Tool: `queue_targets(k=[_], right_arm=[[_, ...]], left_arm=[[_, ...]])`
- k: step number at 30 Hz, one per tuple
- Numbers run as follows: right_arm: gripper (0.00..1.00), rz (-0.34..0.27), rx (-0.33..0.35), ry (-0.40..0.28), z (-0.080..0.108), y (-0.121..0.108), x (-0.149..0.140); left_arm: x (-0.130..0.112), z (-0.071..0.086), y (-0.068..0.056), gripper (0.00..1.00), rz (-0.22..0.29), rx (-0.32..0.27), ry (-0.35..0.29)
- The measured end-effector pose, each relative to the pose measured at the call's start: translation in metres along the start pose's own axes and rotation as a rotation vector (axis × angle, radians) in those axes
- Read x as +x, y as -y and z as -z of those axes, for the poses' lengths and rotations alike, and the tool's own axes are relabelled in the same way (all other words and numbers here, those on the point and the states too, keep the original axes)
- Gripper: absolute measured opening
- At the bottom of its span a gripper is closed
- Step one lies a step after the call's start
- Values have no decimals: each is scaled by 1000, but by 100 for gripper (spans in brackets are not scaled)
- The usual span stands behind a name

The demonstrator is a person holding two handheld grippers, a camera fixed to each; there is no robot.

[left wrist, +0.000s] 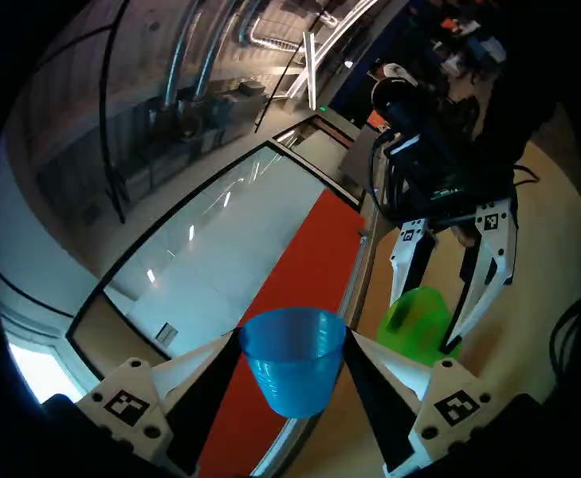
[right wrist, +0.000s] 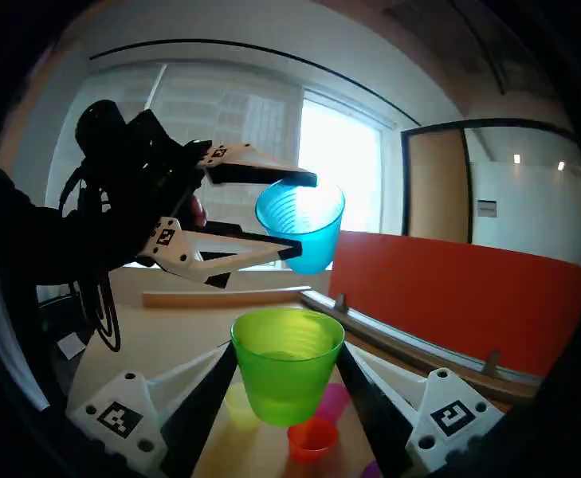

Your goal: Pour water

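My left gripper is shut on a translucent blue cup, one finger pressing on each side. In the right gripper view that blue cup hangs nearly upright in the air, held by the left gripper and a dark-sleeved hand. It sits higher than the green cup and beyond it. My right gripper is shut on a translucent green cup, held upright low over the table. A faint liquid line shows inside it. The left gripper view has the right gripper with the green cup to the right.
A wooden table lies below, edged by a red partition with a metal rail. Under the green cup stand a small orange cup, a yellow cup and a pink one. Black cables hang from the left gripper.
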State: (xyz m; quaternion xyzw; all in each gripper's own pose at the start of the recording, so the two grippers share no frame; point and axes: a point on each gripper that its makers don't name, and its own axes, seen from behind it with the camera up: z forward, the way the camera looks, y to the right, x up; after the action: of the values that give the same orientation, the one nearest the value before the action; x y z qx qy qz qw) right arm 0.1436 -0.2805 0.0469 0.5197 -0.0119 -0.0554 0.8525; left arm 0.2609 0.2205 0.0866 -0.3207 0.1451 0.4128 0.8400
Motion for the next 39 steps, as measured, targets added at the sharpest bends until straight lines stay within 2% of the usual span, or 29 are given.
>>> queue_targets(k=[8, 13, 17, 23, 27, 35, 39], right_arm=[[90, 4, 0, 1, 1, 1, 2], [90, 6, -2, 1, 2, 1, 3], [90, 9, -1, 1, 2, 2, 4], [90, 10, 0, 2, 2, 2, 5], [90, 13, -1, 2, 3, 2, 7], [90, 17, 5, 3, 4, 6, 11], [90, 17, 10, 7, 6, 7, 12]], left_arm=[[-11, 2, 0, 89, 187, -18, 18], [-19, 1, -2, 89, 275, -34, 35], [-25, 1, -3, 89, 365, -39, 50], [-36, 0, 2, 89, 504, -36, 71], [-43, 1, 1, 89, 567, -42, 85], [-54, 5, -9, 89, 707, -74, 110], [-58, 8, -12, 88, 758, -73, 115]])
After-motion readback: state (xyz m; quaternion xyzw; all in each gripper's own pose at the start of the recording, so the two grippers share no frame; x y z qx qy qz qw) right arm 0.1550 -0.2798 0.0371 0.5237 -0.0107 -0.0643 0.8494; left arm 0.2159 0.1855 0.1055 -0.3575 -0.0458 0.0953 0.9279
